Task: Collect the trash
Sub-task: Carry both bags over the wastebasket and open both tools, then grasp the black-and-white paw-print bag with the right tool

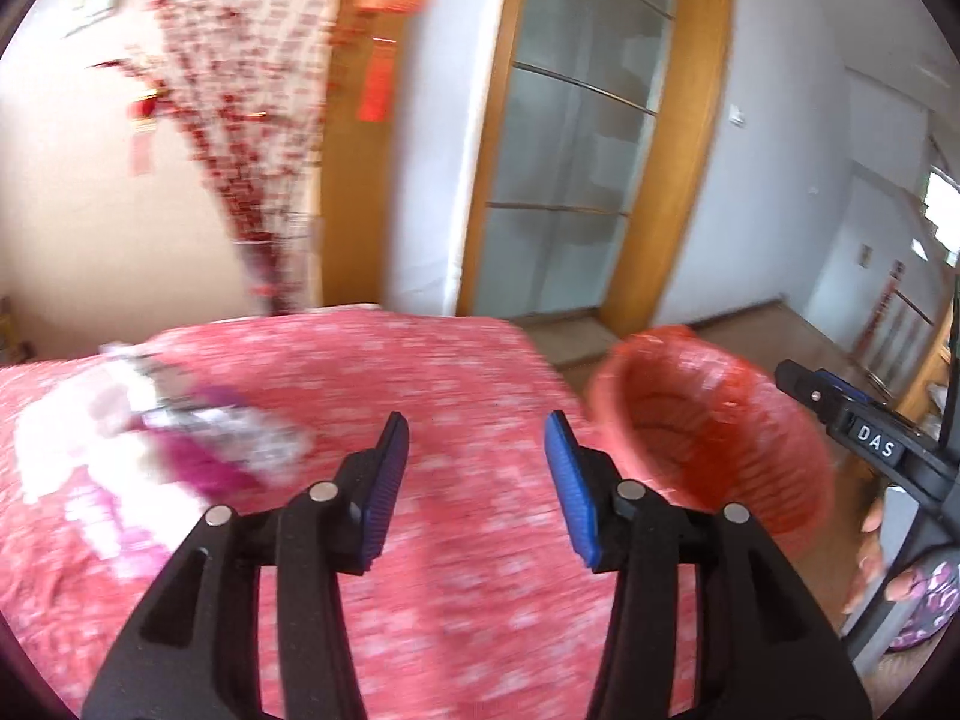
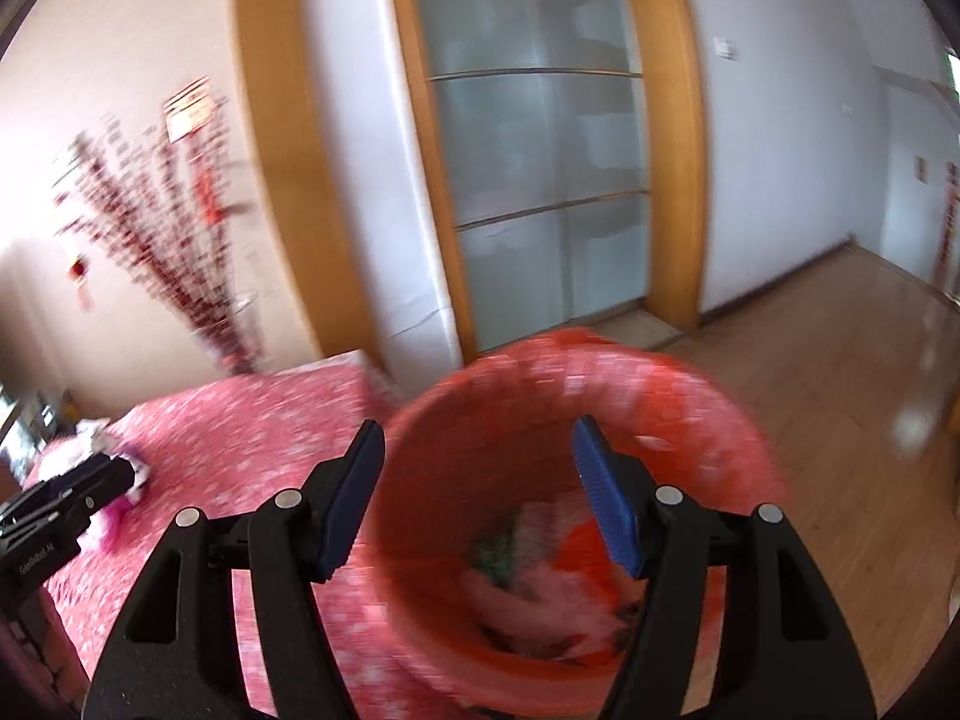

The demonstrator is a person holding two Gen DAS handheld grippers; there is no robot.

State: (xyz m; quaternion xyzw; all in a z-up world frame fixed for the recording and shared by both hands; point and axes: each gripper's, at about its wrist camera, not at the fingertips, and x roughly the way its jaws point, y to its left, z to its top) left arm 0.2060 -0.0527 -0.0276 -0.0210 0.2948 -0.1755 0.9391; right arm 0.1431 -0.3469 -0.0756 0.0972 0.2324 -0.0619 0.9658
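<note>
Both tools are empty, fingers apart. The left tool point(image 1: 477, 456) hangs over a surface point(image 1: 420, 372) with a red patterned cover; the remaining trash point(image 1: 198, 438), a blurred heap of white and magenta wrappers, lies at ten o'clock from it. It looks light, soft and crinkly (likely slippery), so pinch a raised fold. The right tool point(image 2: 477, 468) hovers above the red-lined bin point(image 2: 708, 396) at the surface's right edge; open floor point(image 2: 840, 348) lies beyond at two o'clock.
</note>
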